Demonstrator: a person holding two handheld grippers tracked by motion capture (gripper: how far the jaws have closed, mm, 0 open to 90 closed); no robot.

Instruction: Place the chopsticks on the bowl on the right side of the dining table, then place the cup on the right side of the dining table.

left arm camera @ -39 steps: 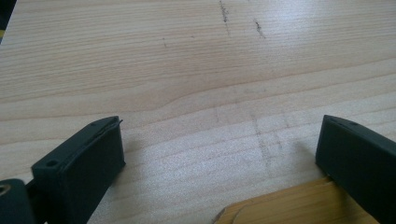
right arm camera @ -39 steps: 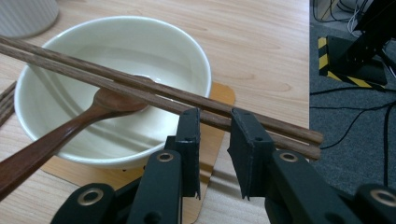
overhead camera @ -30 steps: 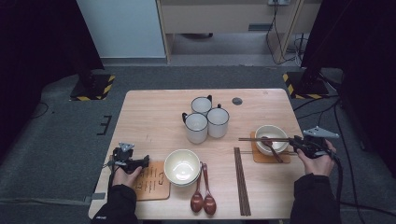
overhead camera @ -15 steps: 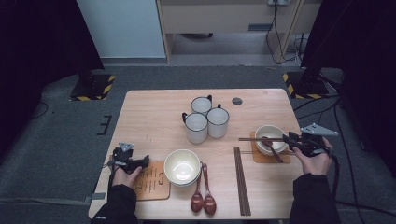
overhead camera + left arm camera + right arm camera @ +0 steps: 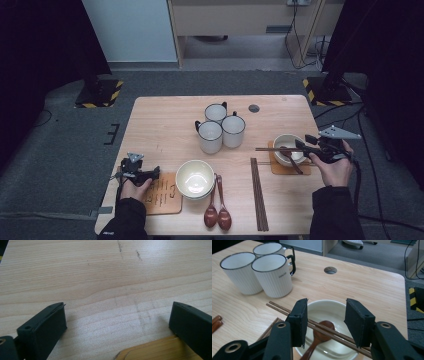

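Wooden table: three mugs, two bowls.

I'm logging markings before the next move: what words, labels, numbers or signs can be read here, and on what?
Small dark print on the nearest white ribbed mug with black rim: one short word, too small to read.
Dark lettering on the flat wooden coaster board beside the left gripper: several lines and one large character, too blurred to read.
Yellow-and-black hazard stripes on the dark stand bases on the floor: a sign, no words.
Nothing else legible.
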